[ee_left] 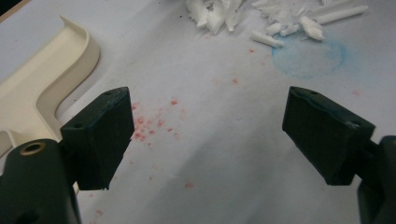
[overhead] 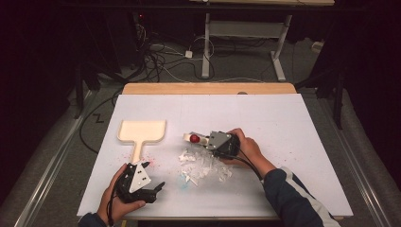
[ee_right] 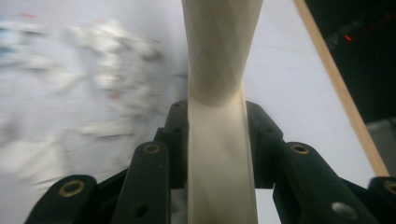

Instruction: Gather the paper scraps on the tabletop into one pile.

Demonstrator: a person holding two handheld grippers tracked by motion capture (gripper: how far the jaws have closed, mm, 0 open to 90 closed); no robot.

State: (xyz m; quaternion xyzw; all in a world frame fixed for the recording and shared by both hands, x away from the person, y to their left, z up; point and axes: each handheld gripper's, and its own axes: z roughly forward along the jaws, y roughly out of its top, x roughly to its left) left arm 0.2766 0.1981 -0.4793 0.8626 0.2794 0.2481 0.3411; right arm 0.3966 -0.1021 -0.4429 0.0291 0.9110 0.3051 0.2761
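A cream dustpan (overhead: 142, 131) lies flat left of the table's middle, its handle pointing toward me; its corner (ee_left: 46, 74) shows in the left gripper view. My left gripper (overhead: 155, 175) sits just below that handle, open (ee_left: 208, 135) over bare white surface with nothing between its jaws. A pile of white scraps (overhead: 203, 165) lies at the centre, and its near edge (ee_left: 261, 18) shows ahead of the left jaws. My right gripper (overhead: 205, 140) hovers at the pile's far side, shut (ee_right: 217, 121) on a cream tool handle (ee_right: 219, 46) with a red spot (overhead: 194, 138).
Red specks (ee_left: 154, 123) and a faint blue smear (ee_left: 310, 56) mark the white table cover (overhead: 283, 123). A wooden strip (overhead: 208, 88) runs along the far edge. Cables and desk legs (overhead: 206, 52) lie on the floor beyond.
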